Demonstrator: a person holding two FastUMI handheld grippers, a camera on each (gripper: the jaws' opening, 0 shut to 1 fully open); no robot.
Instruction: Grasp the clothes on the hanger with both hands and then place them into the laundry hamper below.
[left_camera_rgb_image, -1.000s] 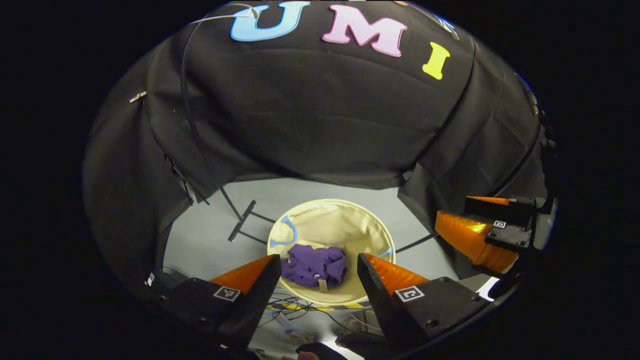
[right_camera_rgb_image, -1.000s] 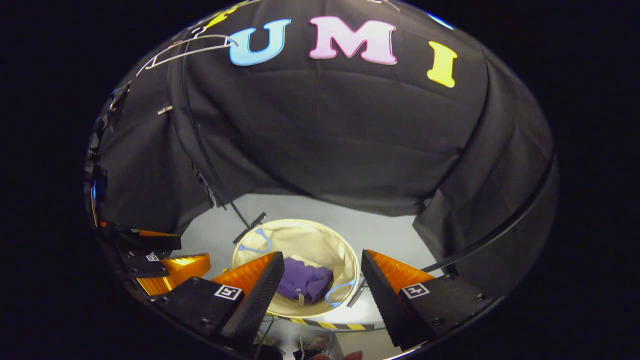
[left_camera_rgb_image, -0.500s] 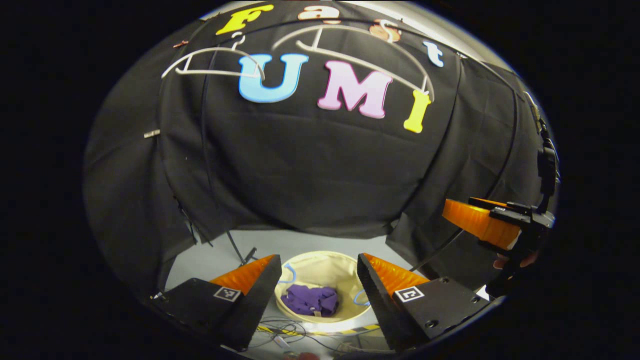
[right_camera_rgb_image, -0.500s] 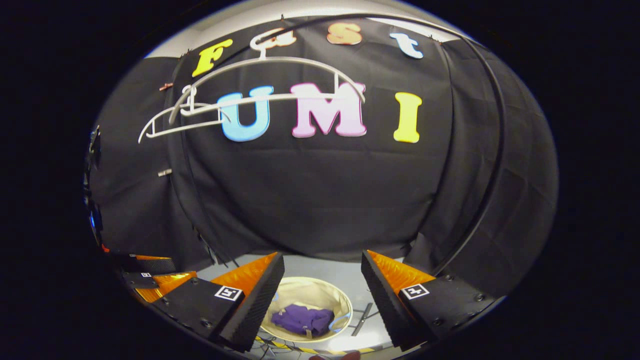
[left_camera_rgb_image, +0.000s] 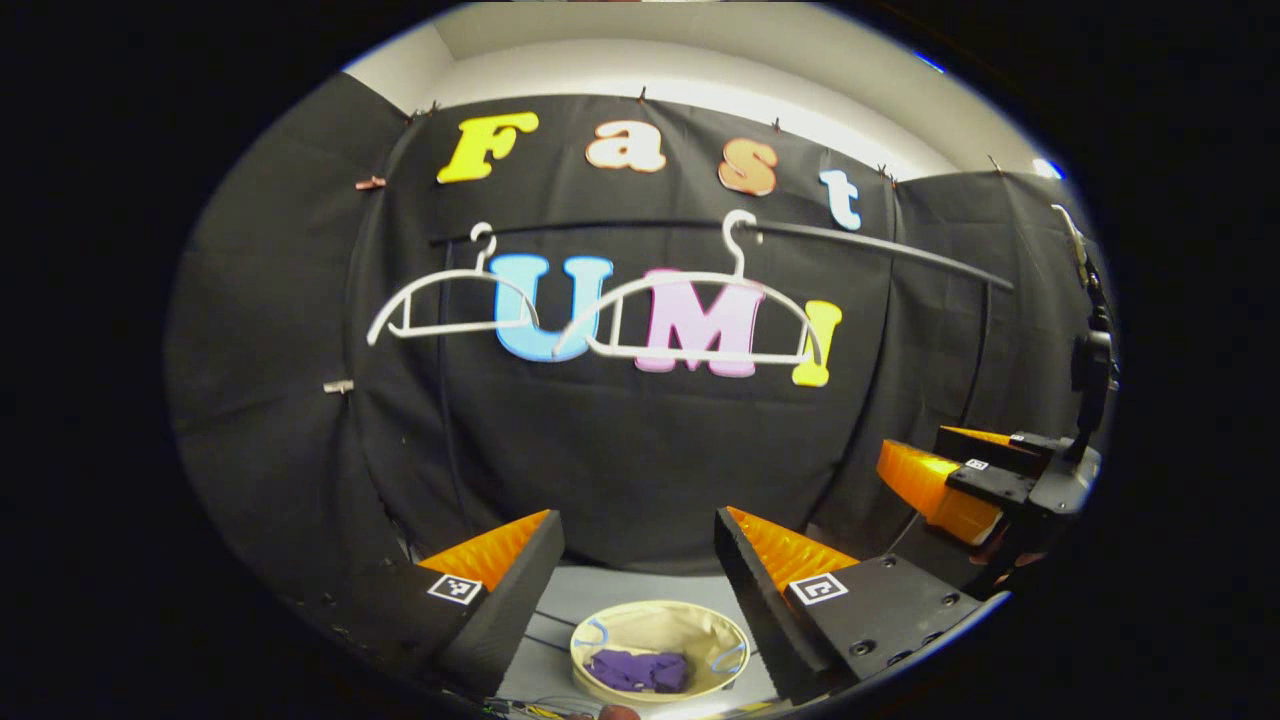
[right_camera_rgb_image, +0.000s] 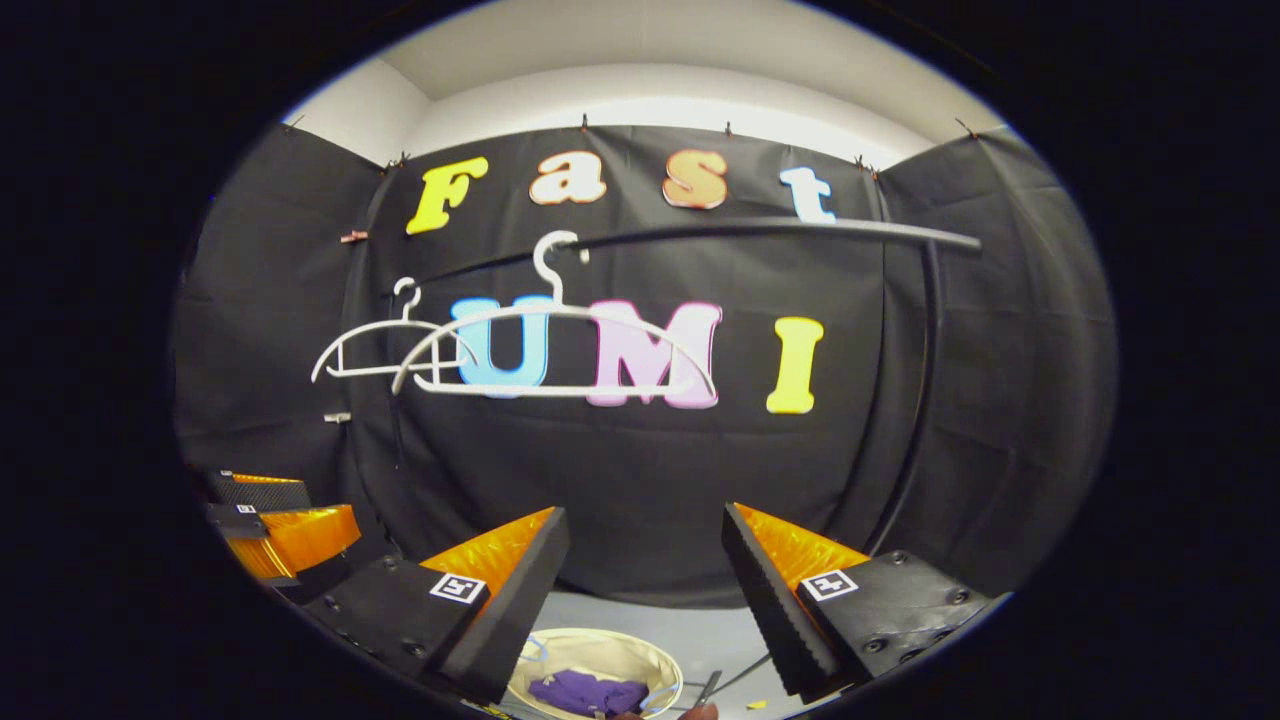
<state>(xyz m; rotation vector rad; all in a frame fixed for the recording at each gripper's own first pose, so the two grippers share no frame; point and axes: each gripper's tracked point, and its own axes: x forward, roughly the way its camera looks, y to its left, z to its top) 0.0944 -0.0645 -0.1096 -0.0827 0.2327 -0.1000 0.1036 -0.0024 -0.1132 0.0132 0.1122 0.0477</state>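
Two bare white hangers (left_camera_rgb_image: 690, 320) are dangling from a dark rail (left_camera_rgb_image: 870, 250) across the booth while a purple garment (left_camera_rgb_image: 640, 670) is lying crumpled at the bottom of the cream laundry hamper (left_camera_rgb_image: 725, 640) on the floor below, a placement that suggests the task's drop is already done. In the left gripper view, the left gripper (left_camera_rgb_image: 640, 590) is standing with its jaws spread wide and nothing between them, pointing level at the rail and not down at the hamper; the right gripper (left_camera_rgb_image: 940, 480) is showing off to the side at much the same height, held by a hand partly hidden behind it. In the right gripper view, the right gripper (right_camera_rgb_image: 645, 590) is likewise gaping wide and gripping nothing, with the hangers (right_camera_rgb_image: 560, 360) ahead and the hamper (right_camera_rgb_image: 665, 675) and its purple garment (right_camera_rgb_image: 585, 692) low between its fingers. Both tools are being held apart and raised, likely because nothing is left on the hangers to take. Whether more clothes are waiting elsewhere on the rail cannot be told.
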